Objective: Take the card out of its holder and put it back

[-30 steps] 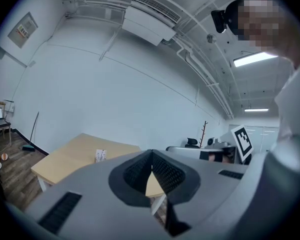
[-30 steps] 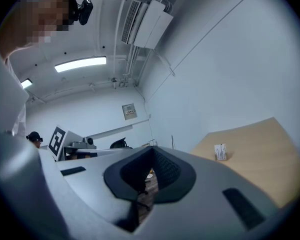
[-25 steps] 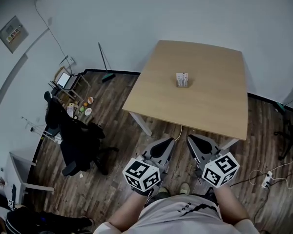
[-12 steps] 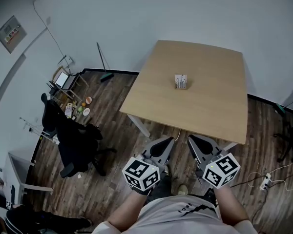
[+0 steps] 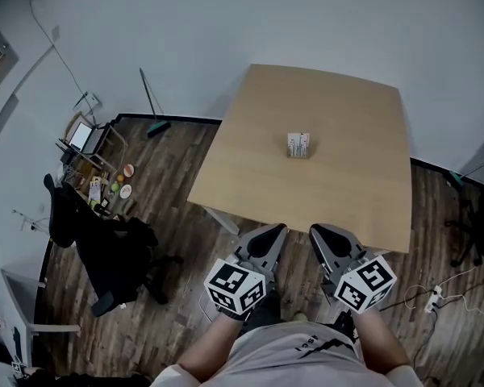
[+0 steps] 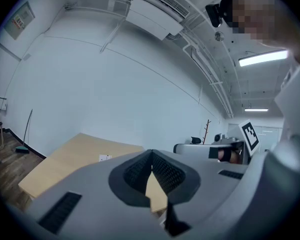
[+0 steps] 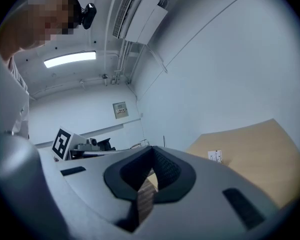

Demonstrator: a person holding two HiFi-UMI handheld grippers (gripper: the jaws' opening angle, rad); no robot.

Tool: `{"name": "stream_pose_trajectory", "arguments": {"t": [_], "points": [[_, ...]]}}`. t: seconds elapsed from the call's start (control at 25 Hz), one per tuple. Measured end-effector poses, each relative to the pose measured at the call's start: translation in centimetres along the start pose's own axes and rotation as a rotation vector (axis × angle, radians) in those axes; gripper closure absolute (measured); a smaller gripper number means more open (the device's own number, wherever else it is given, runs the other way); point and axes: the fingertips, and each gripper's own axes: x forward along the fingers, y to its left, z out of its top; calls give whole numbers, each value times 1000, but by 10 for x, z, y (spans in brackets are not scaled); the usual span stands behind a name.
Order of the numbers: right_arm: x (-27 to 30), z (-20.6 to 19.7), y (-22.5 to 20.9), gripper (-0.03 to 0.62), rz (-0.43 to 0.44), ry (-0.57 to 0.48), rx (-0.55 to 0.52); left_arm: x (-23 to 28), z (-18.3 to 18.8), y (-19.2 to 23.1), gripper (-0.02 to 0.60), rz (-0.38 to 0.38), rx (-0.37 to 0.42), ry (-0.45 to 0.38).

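My rig: two grey grippers and a pale shirt.
The left gripper (image 5: 268,237) and the right gripper (image 5: 327,237) have wedge-shaped grey jaws lined with black ribbed pads (image 6: 166,172). Each carries a white cube (image 5: 235,286) with black square markers. I wear a white shirt (image 5: 302,353) with small dark print.

My left gripper (image 5: 278,230) and right gripper (image 5: 315,229) wear matt grey plastic shells; the pads (image 6: 166,173) inside are black, rubbery and finely ribbed. Ahead of both tools the table (image 5: 347,184) is pale wood, smooth and matt. On it, the card (image 5: 298,143) looks like white printed paper. Under the tools the floor (image 5: 169,297) is dark, streaky wooden planking with a dull sheen.
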Motion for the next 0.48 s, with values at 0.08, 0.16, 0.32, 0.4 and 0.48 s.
{"name": "stream_pose_trajectory", "arguments": {"t": [0.08, 0.16, 0.32, 0.4, 0.48], "points": [[26, 2, -6, 583, -11, 6, 0, 11, 5, 25, 568, -14, 1, 10], [52, 2, -10, 583, -17, 13, -2, 20, 8, 50, 568, -27, -3, 21], [97, 6, -24, 583, -50, 14, -6, 37, 14, 97, 568, -63, -4, 44], [112, 7, -32, 583, -75, 9, -7, 47, 13, 116, 568, -78, 2, 53], [124, 6, -41, 582, -96, 13, -5, 59, 11, 131, 568, -89, -5, 62]]}}
